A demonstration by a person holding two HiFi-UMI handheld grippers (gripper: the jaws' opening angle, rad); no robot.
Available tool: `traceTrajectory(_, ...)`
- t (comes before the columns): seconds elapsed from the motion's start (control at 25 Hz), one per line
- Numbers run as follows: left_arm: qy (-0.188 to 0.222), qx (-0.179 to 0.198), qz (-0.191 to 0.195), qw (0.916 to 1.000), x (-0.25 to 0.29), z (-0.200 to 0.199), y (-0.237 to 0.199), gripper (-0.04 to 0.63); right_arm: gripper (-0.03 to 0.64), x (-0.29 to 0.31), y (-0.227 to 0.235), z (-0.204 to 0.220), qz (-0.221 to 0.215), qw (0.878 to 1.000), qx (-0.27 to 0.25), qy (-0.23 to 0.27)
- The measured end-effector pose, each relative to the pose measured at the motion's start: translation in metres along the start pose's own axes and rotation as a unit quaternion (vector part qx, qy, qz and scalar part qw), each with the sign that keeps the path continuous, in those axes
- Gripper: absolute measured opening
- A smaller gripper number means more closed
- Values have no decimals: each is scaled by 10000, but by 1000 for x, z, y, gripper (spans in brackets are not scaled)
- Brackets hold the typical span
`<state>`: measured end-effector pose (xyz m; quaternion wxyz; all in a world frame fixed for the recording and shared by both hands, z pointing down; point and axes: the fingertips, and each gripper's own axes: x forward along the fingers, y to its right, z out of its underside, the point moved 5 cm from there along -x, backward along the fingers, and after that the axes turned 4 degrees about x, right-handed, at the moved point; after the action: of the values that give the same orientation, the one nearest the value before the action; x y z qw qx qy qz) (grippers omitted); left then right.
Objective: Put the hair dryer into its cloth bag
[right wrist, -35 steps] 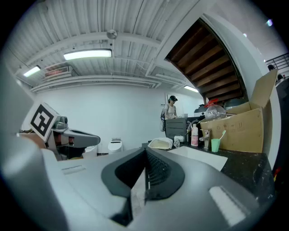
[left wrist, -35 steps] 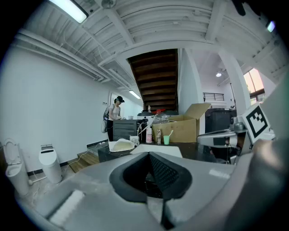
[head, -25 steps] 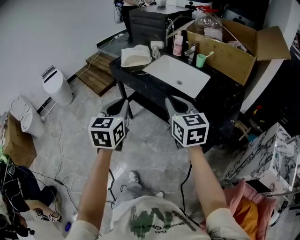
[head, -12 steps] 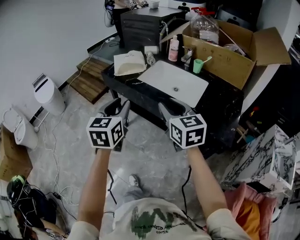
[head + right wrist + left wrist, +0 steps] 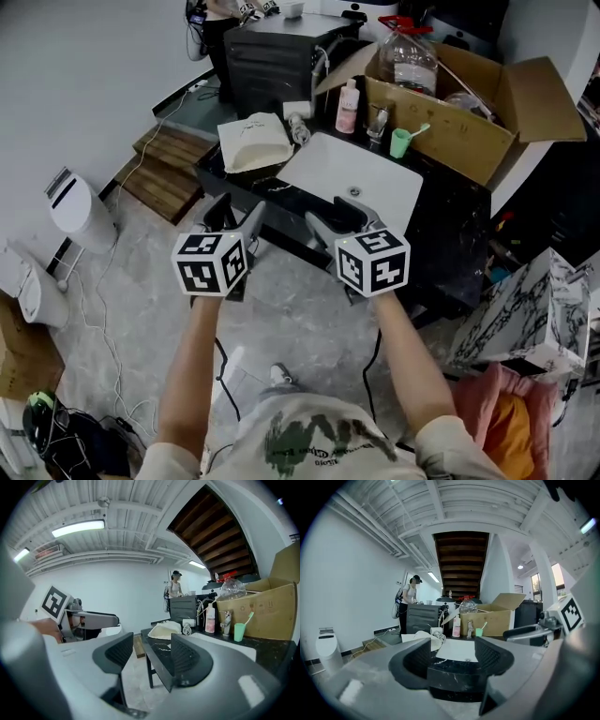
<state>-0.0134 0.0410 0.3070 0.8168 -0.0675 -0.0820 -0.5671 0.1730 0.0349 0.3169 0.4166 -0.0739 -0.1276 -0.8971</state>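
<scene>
A cream cloth bag (image 5: 251,143) lies on the left end of a black marble counter (image 5: 281,192). Beside it, to the right, lies the white hair dryer (image 5: 298,122) with its coiled cord. Both also show in the left gripper view, the bag (image 5: 418,637) and the dryer (image 5: 437,632), and in the right gripper view, the bag (image 5: 164,630) and the dryer (image 5: 188,627). My left gripper (image 5: 236,214) and right gripper (image 5: 342,217) hang side by side just short of the counter's front edge. Their jaws have just been opening and both stand open with nothing between them.
A white sink basin (image 5: 352,173) is set in the counter, with a pink bottle (image 5: 349,94), a tap and a green cup (image 5: 401,142) behind it. An open cardboard box (image 5: 469,94) stands at the right. A person (image 5: 408,599) stands far back. A white bin (image 5: 80,211) and cables are on the floor.
Both grippers have moved forward to the counter's front edge, and their jaws have gone from nearly shut to open.
</scene>
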Motion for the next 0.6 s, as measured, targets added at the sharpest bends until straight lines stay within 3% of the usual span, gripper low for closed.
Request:
traceTrajectory(0.16, 17, 40, 94, 9999, 13, -5, -32, 324, 267, 28, -4, -7, 156, 9999, 59, -42)
traceTrajectory(0.36, 120, 272, 105, 9995, 27, -12, -70, 325, 291, 55, -5, -14, 358, 9992, 152, 2)
traceTrajectory(0.6, 24, 221, 429, 9988, 44, -12, -99, 325, 322, 80, -3, -20, 589, 9979, 280, 30)
